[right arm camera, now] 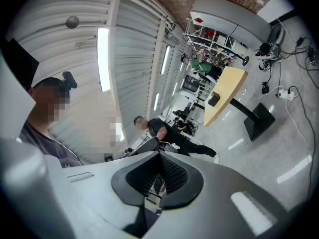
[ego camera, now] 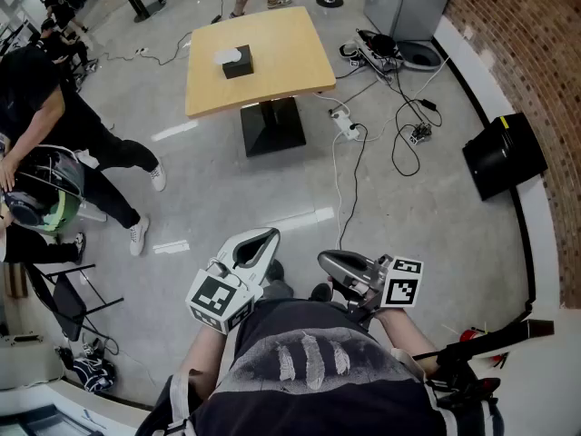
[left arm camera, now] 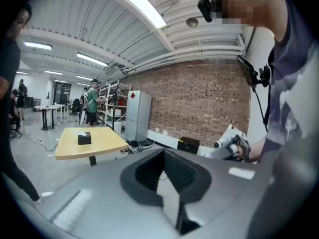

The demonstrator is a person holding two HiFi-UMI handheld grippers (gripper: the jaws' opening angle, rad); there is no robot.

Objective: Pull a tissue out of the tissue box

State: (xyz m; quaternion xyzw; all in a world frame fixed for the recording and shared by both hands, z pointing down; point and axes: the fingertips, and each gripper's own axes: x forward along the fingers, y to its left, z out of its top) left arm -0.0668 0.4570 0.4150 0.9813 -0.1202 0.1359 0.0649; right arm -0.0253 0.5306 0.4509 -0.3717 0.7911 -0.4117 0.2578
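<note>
The left gripper [ego camera: 259,242] is hovering near the person's body with its jaws pressed together on nothing. Just beside it, the right gripper [ego camera: 328,263] is likewise showing closed, empty jaws. The tissue box [ego camera: 238,62] is sitting on the wooden table [ego camera: 290,57], well apart from both.

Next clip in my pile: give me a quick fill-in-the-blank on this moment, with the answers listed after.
1. The tissue box on the table is coloured ___.
2. The left gripper and the right gripper, held near the person's body, both have their fingers ___.
3. The wall at the right of the head view is built of ___.
4. The white tissue pokes from the box's ___.

Missing words: black; shut; brick; top.
</note>
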